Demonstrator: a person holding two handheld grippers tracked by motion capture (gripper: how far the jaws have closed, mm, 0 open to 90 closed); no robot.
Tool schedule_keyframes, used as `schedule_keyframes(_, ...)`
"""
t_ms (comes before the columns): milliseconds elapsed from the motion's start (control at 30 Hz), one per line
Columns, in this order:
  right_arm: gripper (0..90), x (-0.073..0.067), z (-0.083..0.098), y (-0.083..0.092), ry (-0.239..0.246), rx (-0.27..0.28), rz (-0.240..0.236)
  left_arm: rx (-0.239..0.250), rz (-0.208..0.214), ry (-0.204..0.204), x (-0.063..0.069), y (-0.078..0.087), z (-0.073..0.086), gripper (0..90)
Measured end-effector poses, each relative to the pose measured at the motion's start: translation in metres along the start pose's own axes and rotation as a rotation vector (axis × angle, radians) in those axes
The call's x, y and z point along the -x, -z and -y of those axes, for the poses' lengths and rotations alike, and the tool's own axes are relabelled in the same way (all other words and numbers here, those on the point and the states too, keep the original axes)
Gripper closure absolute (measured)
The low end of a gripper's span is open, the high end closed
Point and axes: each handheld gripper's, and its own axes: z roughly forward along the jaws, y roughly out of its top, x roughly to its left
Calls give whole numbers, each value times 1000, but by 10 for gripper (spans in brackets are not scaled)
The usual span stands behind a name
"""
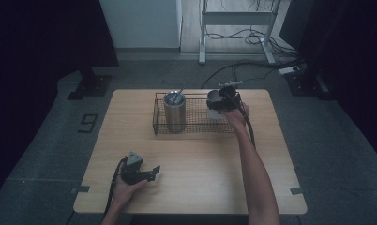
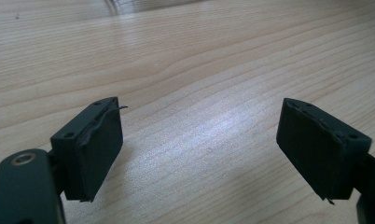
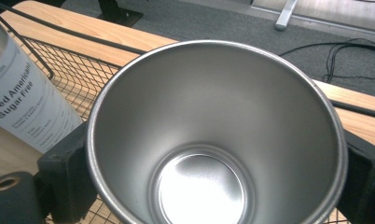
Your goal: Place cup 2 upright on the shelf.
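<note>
My right gripper (image 1: 222,100) is shut on a bare steel cup (image 1: 214,101), held upright over the right end of a wire basket (image 1: 196,127) at the back of the wooden table (image 1: 200,159). In the right gripper view the black fingers (image 3: 66,172) press on both sides of the cup (image 3: 213,116), whose inside is empty. A taller steel tumbler (image 1: 174,112) with a printed label (image 3: 22,98) stands in the basket's left part, something thin sticking out of its top. My left gripper (image 1: 151,173) rests near the table's front left, its jaws (image 2: 199,144) open over bare wood.
Basket mesh (image 3: 73,79) lies under and left of the cup. Beyond the table's far edge are grey floor, cables (image 1: 252,35) and a metal stand (image 1: 203,47). A dark curtain hangs at both sides.
</note>
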Motion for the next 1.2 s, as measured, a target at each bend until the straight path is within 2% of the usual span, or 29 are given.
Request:
schedule_keyframes(433, 65, 6, 16, -14, -11, -42, 14, -5, 0, -2, 0, -1, 0, 150)
schedule_keyframes(533, 65, 6, 18, -17, -3, -63, 33, -7, 1, -3, 0, -1, 1, 150)
schedule_keyframes(867, 65, 3, 23, -24, 21, -110, 38, -12, 4, -2, 0, -2, 1, 150)
schedule_keyframes(1200, 64, 2, 24, -26, 25, -116, 36, -11, 9, 3, 0, -2, 1, 150)
